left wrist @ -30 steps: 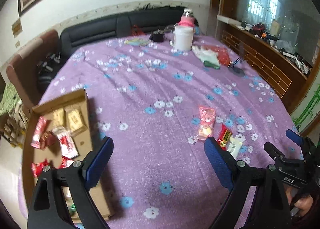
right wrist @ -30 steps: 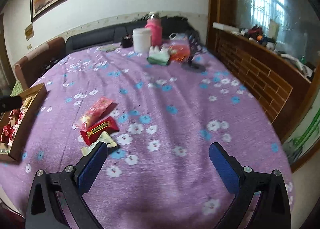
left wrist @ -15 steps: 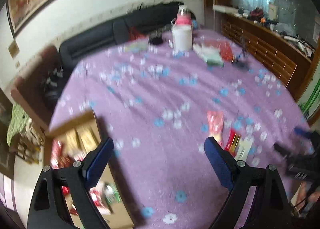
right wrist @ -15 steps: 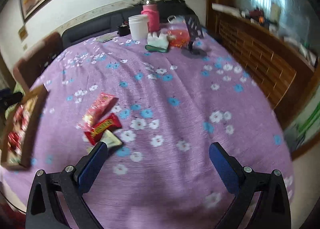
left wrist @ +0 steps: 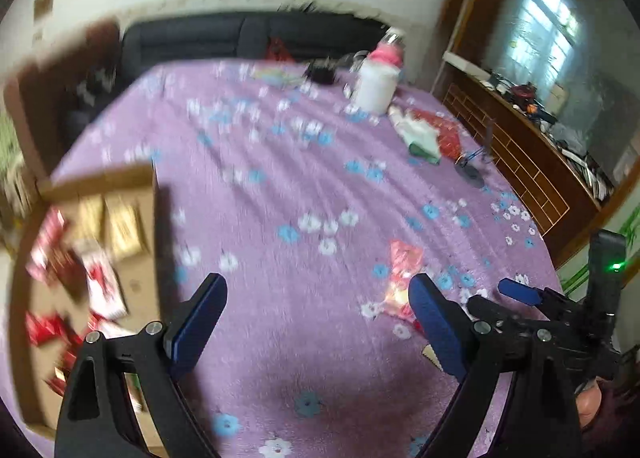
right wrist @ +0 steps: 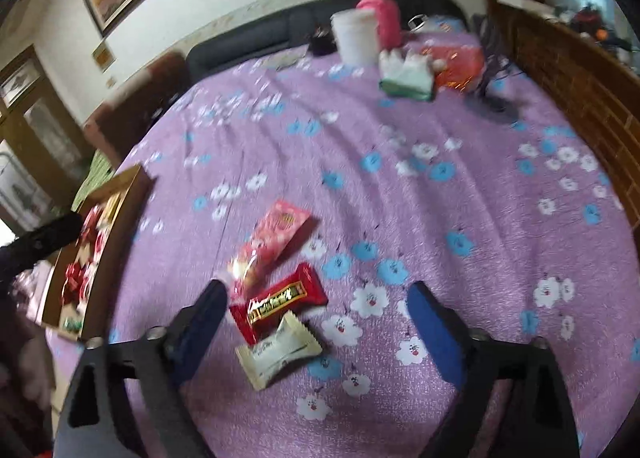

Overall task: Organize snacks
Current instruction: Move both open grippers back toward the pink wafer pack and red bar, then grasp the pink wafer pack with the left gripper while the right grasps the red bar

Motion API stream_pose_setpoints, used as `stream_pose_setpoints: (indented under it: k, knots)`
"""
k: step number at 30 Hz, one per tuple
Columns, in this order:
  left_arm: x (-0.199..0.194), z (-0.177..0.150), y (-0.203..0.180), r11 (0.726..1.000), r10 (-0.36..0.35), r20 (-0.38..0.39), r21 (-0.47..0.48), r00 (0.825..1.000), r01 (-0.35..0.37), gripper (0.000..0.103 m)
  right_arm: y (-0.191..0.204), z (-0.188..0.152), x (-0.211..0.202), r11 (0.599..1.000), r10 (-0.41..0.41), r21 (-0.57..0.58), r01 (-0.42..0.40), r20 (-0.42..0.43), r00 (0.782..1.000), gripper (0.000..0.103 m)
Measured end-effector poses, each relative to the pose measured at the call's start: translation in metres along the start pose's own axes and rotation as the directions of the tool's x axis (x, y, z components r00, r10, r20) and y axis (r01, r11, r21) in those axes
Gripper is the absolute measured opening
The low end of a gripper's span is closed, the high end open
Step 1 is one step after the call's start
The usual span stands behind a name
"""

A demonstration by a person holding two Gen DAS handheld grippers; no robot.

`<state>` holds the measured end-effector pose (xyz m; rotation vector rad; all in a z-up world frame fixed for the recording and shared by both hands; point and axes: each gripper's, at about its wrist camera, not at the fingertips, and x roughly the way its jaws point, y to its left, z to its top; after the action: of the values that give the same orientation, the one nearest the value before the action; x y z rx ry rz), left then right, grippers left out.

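Purple flowered tablecloth (right wrist: pixel 400 217) over the whole table, blurred in both views. Right gripper (right wrist: pixel 318 314) now hanging over the three loose snacks that a second ago lay off to its left: red foil-wrapped bar (right wrist: pixel 280 300), cream rectangular wafer packet (right wrist: pixel 280 350) and pink printed pouch (right wrist: pixel 276 236), all near the table's near edge, between the blue pads but untouched. Jaws closing, though wide apart. Left gripper (left wrist: pixel 316 322) spread wide over bare cloth, nothing between its pads, turned slightly rightward since then. Shallow brown cardboard tray (left wrist: pixel 140 217) at the table's left edge, holding red and gold packets too smeared to sort. Pink pouch half hidden behind the left gripper's right pad in the left view; red bar nearly covered there.
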<state>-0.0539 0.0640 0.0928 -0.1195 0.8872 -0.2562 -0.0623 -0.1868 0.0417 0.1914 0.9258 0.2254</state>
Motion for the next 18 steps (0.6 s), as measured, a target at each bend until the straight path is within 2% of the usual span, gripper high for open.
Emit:
stream_pose_setpoints:
  k: [2, 4, 8, 10, 12, 14, 15, 17, 18]
  knots:
    - [0.012, -0.005, 0.006, 1.0, 0.014, -0.034, -0.026, 0.999, -0.014, 0.092, 0.002, 0.001, 0.004, 1.0, 0.002, -0.01, -0.002, -0.002, 1.0, 0.082]
    - [0.017, -0.01, 0.008, 0.999, -0.007, -0.057, -0.036, 0.998, 0.005, 0.092, 0.01, 0.004, 0.01, 0.999, 0.013, -0.032, -0.013, 0.012, 1.0, 0.082]
    - [0.016, -0.012, 0.006, 1.0, -0.016, -0.05, -0.016, 0.999, 0.015, 0.092, 0.023, 0.008, 0.034, 0.999, 0.019, -0.042, -0.02, -0.029, 0.999, 0.082]
    - [0.015, -0.012, 0.006, 1.0, -0.022, -0.045, -0.005, 0.999, 0.022, 0.092, 0.031, 0.008, 0.047, 0.998, 0.008, -0.061, -0.011, -0.054, 0.998, 0.077]
    - [0.015, -0.012, 0.004, 1.0, -0.027, -0.04, 0.01, 0.999, 0.027, 0.092, 0.038, 0.007, 0.054, 0.996, 0.001, -0.091, -0.008, -0.08, 0.997, 0.06]
    - [0.017, -0.011, 0.002, 0.999, -0.036, -0.045, 0.015, 0.998, 0.037, 0.092, 0.04, 0.002, 0.057, 0.993, -0.008, -0.115, -0.004, -0.101, 0.995, 0.048]
    - [0.018, -0.011, 0.001, 0.999, -0.042, -0.049, 0.015, 0.998, 0.043, 0.092, 0.039, -0.001, 0.055, 0.992, -0.009, -0.124, -0.004, -0.101, 0.995, 0.037]
    - [0.023, -0.009, -0.003, 0.998, -0.054, -0.06, 0.024, 0.997, 0.055, 0.092, 0.032, -0.003, 0.05, 0.993, -0.001, -0.115, -0.011, -0.106, 0.994, 0.029]
    - [0.026, -0.008, -0.006, 0.998, -0.056, -0.065, 0.03, 0.996, 0.058, 0.092, 0.027, -0.004, 0.048, 0.995, 0.005, -0.1, -0.016, -0.105, 0.994, 0.029]
